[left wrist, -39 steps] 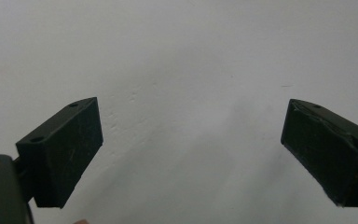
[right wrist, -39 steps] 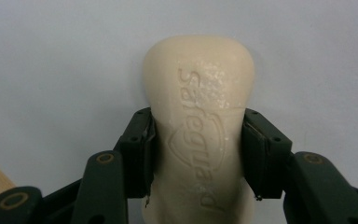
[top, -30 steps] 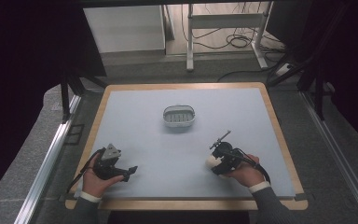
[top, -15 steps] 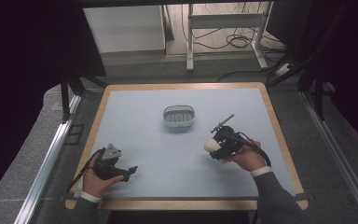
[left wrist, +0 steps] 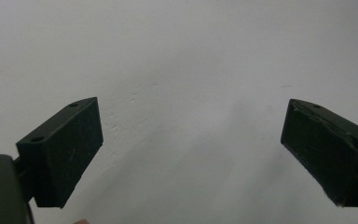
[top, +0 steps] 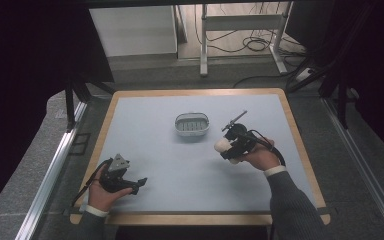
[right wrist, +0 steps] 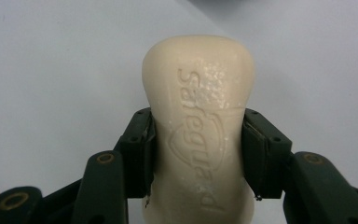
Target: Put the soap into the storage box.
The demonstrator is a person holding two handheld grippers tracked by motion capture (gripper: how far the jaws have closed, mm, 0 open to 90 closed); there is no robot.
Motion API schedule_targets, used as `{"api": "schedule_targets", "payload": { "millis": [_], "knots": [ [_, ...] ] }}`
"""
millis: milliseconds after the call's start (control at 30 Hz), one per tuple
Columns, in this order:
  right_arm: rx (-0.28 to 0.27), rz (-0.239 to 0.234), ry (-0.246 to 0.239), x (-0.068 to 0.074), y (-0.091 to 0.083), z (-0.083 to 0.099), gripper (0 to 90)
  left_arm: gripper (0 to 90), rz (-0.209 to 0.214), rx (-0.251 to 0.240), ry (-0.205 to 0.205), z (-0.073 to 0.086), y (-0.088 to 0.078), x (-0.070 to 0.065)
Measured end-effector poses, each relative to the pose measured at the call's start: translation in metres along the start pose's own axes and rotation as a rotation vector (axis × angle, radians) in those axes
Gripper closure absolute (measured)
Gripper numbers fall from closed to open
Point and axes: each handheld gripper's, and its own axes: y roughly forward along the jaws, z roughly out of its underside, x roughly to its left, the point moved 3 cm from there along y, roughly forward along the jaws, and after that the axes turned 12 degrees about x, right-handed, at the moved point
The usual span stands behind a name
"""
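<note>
- Right gripper (right wrist: 196, 154), black, two-jawed, is clamped on a cream-white waisted bar of soap (right wrist: 198, 116) with a brand word embossed along its face; jaws press its narrow middle from both sides.
- From the high view, the soap (top: 224, 147) is held above the pale blue-grey table mat (top: 180, 170), near and to the right of a small white oval dish with a ribbed floor (top: 192, 124); likely a soap dish.
- Judgement: bar looks hard, fairly dense, smooth, probably slick. The waist is the sensible hold, since the flared ends stop it sliding out. Edges may chip if dropped.
- Left gripper (top: 119, 175) rests low on the mat's near-left; in its own view the jaws stand wide apart, nothing between them.
- Hard to tell: height of the soap above the mat; the bar's lower end is cut off; the dish's contents are too small to read.
</note>
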Motion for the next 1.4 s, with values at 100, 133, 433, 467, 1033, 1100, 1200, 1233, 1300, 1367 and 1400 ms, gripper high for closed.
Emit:
{"api": "schedule_targets", "payload": {
  "millis": [100,133,433,467,1033,1100,1200,1233,1300,1367,1400],
  "knots": [
    [-0.009,0.000,-0.009,-0.002,-0.002,-0.004,49.3,6.0,0.001,-0.003,0.004,0.000,0.001,-0.001],
    [-0.013,-0.004,-0.006,-0.004,-0.004,-0.007,49.2,6.1,0.002,0.000,0.010,0.000,0.000,0.000],
    [-0.032,-0.013,-0.011,-0.014,-0.009,-0.016,49.2,6.1,0.008,-0.002,0.002,0.000,0.000,-0.001],
    [-0.033,-0.016,-0.015,-0.015,-0.009,-0.017,49.2,6.1,0.004,0.000,0.003,0.000,0.000,-0.001],
    [-0.052,0.005,-0.013,-0.033,-0.013,-0.037,49.2,6.0,0.003,0.008,0.008,0.000,0.002,-0.001],
    [-0.057,0.005,-0.014,-0.035,-0.013,-0.040,49.2,6.0,0.002,0.009,0.007,0.000,0.002,-0.001],
    [-0.053,0.009,-0.017,-0.037,-0.013,-0.043,49.2,5.9,0.002,0.009,0.007,0.000,0.002,-0.001],
    [-0.053,0.010,-0.019,-0.038,-0.013,-0.044,49.2,5.9,0.003,0.007,0.005,0.000,0.002,-0.001],
    [-0.057,0.006,-0.023,-0.040,-0.013,-0.047,49.2,5.9,0.003,0.010,0.008,0.000,0.002,-0.001],
    [-0.059,0.013,-0.029,-0.042,-0.013,-0.050,49.2,5.9,0.004,0.011,0.008,0.000,0.003,-0.001],
    [-0.058,0.012,-0.032,-0.042,-0.013,-0.052,49.2,5.9,0.004,0.011,0.009,0.000,0.003,-0.001]
  ]
}}
